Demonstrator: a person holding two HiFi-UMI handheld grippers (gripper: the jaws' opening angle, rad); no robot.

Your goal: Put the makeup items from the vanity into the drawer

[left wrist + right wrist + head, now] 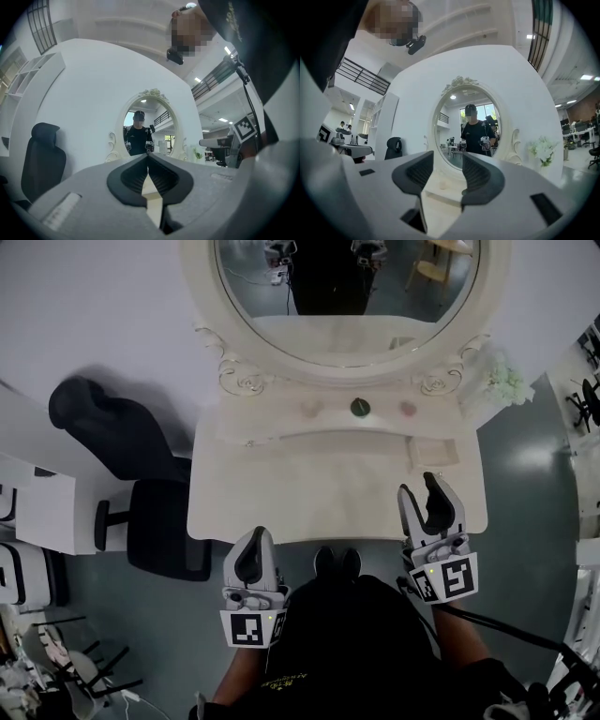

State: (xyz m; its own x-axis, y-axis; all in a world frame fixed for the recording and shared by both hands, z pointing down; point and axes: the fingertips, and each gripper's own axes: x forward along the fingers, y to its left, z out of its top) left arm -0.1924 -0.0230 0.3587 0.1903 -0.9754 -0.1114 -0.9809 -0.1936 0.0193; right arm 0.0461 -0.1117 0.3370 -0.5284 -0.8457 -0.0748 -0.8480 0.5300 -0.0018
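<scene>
Before the vanity, both grippers point level toward the mirror. The left gripper is closed and empty, and the right gripper is parted and empty. Three makeup items sit on the back ledge.

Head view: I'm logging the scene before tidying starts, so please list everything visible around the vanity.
vanity table: one, cream, centre of the view
oval mirror: one, carved cream frame, at the vanity's back
small round items: three, pale pink, dark green and pink, in a row on the shelf under the mirror
rectangular compartment: one, cream, right rear of the tabletop; tray or drawer, cannot tell
office chair: one, black, left of the vanity
flowers: one bunch, white-green, right of the mirror
left gripper: grey, jaws together, empty, at the vanity's front edge
right gripper: grey, jaws apart, empty, over the tabletop's right front
</scene>
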